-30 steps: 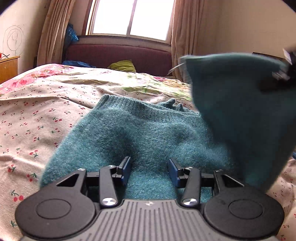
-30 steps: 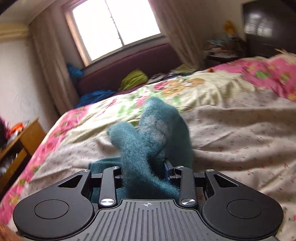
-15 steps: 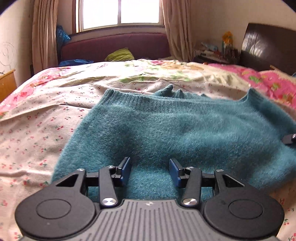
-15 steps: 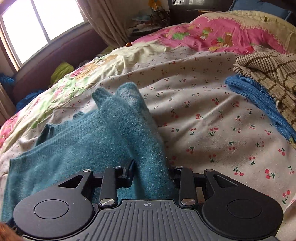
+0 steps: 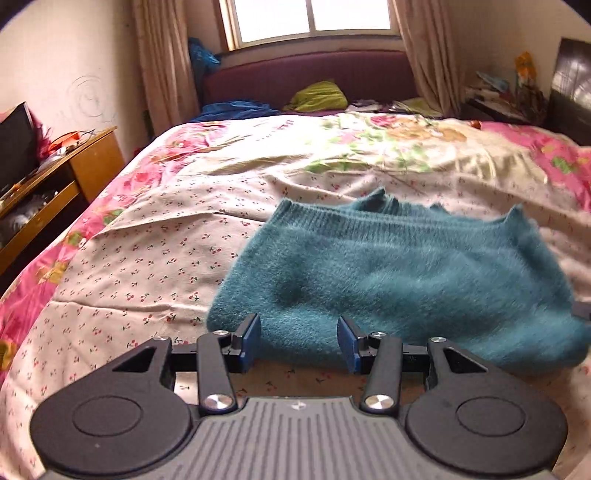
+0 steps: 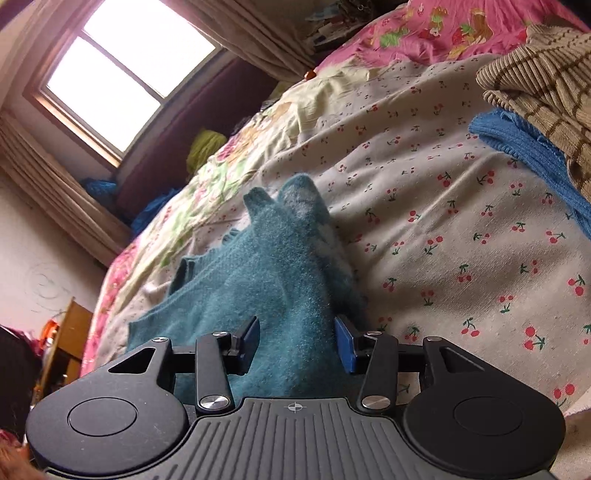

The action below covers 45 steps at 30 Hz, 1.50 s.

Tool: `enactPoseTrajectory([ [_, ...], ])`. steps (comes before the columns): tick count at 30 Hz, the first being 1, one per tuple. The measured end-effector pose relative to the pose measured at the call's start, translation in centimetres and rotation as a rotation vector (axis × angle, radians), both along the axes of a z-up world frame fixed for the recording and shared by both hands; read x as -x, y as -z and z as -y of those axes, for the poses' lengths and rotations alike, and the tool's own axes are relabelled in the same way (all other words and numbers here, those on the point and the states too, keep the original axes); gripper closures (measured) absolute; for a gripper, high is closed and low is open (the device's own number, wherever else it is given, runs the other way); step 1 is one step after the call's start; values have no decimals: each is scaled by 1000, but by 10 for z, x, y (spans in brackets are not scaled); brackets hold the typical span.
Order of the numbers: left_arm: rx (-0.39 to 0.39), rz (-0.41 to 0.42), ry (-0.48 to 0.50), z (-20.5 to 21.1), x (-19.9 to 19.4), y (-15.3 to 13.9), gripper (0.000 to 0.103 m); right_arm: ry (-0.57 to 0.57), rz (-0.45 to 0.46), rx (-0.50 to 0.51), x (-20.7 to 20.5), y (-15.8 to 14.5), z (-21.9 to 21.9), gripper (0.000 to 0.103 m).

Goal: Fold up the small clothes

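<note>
The sweater [image 5: 399,273] lay on the bed [image 5: 155,236]; a knit pile [image 6: 543,92] lay right of it, a cabinet [image 5: 55,177] stood left.

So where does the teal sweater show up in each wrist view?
Left wrist: teal sweater lies centre-right on the cherry-print sheet, just beyond the fingers.
Right wrist: its bunched fold rises at centre, between the open fingers.
Shared landmark: the window.

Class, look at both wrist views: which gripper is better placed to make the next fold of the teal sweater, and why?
Probably the right gripper: the teal sweater bunches between its jaws, which have just been opening. The left gripper is open, with only the sweater's near edge at its fingertips.
</note>
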<state>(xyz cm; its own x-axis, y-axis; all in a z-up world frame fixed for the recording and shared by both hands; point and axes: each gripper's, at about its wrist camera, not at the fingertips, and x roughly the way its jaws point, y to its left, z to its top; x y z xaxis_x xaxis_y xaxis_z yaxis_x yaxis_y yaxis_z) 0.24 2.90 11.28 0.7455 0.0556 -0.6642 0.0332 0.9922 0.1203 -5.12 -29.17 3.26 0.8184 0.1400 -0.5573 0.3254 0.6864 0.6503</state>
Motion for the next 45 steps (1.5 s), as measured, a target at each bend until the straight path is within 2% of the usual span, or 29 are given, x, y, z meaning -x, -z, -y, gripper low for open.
enactPoseTrajectory([
  [4, 12, 2, -12, 17, 4, -7, 46, -3, 29, 70, 13, -9, 6, 56],
  [9, 18, -2, 42, 24, 2, -5, 46, 8, 36, 121, 10, -18, 6, 52],
  [15, -33, 10, 97, 26, -53, 21, 46, -39, 10, 289, -27, -22, -13, 48],
  [17, -42, 44, 142, 34, -74, 29, 46, -45, -2, 339, -45, -15, -18, 47],
  [19, -65, 65, 188, 47, -94, 43, 46, -14, -63, 383, -63, 0, -20, 49],
  [20, -90, 71, 205, 55, -105, 54, 46, 14, -108, 380, -71, 13, -19, 51],
  [21, -112, 74, 226, 60, -113, 67, 46, 24, -125, 353, -74, 24, -16, 60],
  [22, -131, 64, 248, 65, -121, 80, 46, 37, -135, 322, -75, 36, -13, 62],
  [24, -168, 20, 281, 70, -132, 111, 45, 68, -120, 258, -68, 48, -7, 61],
  [26, -168, 97, 320, 65, -123, 120, 44, 88, -112, 195, -64, 46, 1, 61],
  [28, -158, 112, 360, 58, -120, 118, 44, 96, -92, 158, -60, 39, 6, 60],
  [31, -69, 61, 391, 45, -133, 100, 45, 109, -68, 212, -63, 26, 7, 54],
  [32, -32, 49, 380, 41, -139, 94, 45, 108, -66, 218, -65, 24, 7, 54],
  [34, 30, 29, 337, 35, -149, 85, 45, 91, -89, 203, -75, 28, 10, 43],
  [36, 90, -2, 324, 37, -155, 85, 45, 81, -118, 198, -84, 34, 9, 42],
  [37, 72, -13, 331, 44, -155, 90, 43, 72, -129, 188, -88, 39, 10, 39],
  [38, 16, -21, 342, 54, -155, 99, 42, 73, -144, 164, -92, 42, 11, 37],
  [40, -87, 18, 368, 69, -149, 108, 41, 59, -145, 113, -97, 44, 18, 35],
  [41, -113, 22, 375, 72, -147, 107, 41, 58, -144, 103, -99, 42, 21, 36],
  [44, -84, -15, 379, 70, -151, 90, 43, 43, -114, 101, -102, 34, 29, 35],
  [45, -64, -12, 376, 69, -151, 85, 43, 22, -145, 113, -109, 36, 29, 35],
])
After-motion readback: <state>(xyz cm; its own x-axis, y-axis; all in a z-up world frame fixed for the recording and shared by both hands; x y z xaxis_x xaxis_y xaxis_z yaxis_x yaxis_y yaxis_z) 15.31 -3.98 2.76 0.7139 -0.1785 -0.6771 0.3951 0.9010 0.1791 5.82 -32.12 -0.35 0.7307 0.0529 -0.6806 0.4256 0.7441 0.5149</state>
